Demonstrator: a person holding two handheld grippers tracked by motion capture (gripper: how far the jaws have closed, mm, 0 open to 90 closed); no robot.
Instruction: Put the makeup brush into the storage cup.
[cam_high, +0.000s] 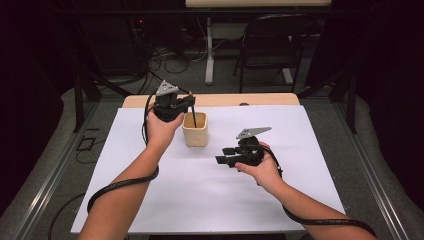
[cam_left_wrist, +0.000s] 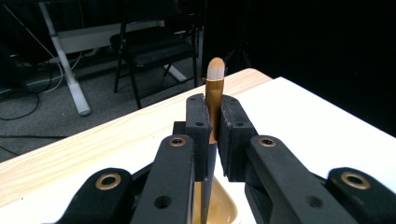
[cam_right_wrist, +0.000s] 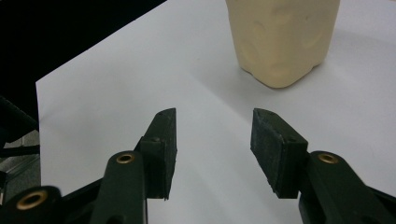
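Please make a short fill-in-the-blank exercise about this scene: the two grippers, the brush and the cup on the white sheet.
1. The left gripper is shut on a ____.
2. The handle's lower end reaches down into the beige ____.
3. The jaws of the right gripper are ____, with nothing between them.
4. The cup stands on a ____ sheet.

Missing words: brush; cup; open; white
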